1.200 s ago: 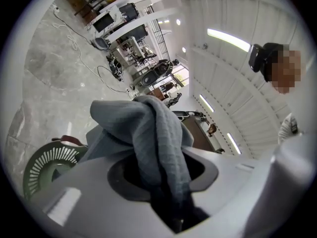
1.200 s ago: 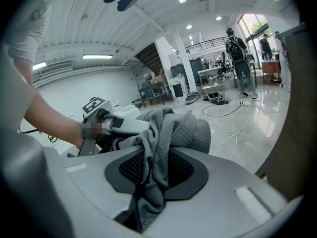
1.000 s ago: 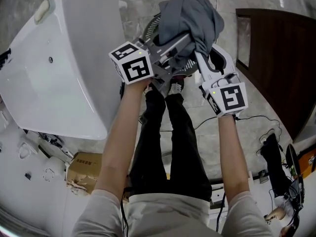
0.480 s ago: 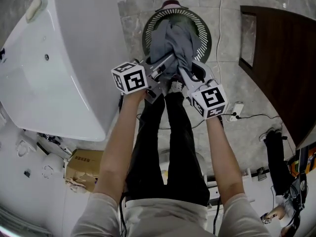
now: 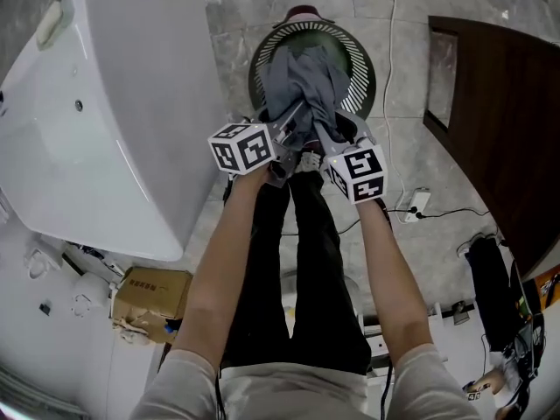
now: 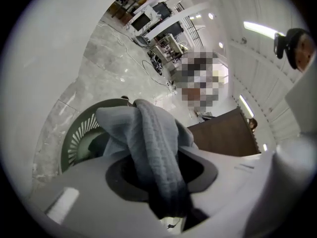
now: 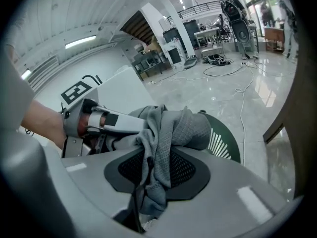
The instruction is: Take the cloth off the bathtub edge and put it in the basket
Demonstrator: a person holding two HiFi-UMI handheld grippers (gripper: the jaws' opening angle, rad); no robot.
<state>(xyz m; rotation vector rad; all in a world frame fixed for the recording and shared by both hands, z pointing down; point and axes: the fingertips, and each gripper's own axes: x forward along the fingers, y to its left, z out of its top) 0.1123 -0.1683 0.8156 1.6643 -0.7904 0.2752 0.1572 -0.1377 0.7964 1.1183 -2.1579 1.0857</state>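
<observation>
A grey cloth [image 5: 302, 81] hangs bunched over the round dark-green slatted basket [image 5: 359, 64], its lower part inside the rim. My left gripper [image 5: 293, 116] pinches one fold of the cloth [image 6: 153, 143]; its jaws are opening, with the fold still between them. My right gripper [image 5: 325, 129] is shut on another fold of the cloth [image 7: 168, 128], close beside the left gripper [image 7: 114, 123]. Both grippers sit at the basket's near edge. The basket [image 6: 81, 133] shows behind the cloth in both gripper views, with its rim [image 7: 223, 138] to the right. The white bathtub [image 5: 131, 103] lies to the left, with no cloth on its edge.
A dark wooden panel [image 5: 499, 121] stands at the right. A power strip with cables [image 5: 416, 204] lies on the marble floor near my right arm. A cardboard box [image 5: 149, 296] sits below the bathtub. The person's legs and shoes are just behind the grippers.
Both grippers have moved closer together and carried the cloth down from above the basket into its opening. The cloth bundle now looks smaller and lower.
</observation>
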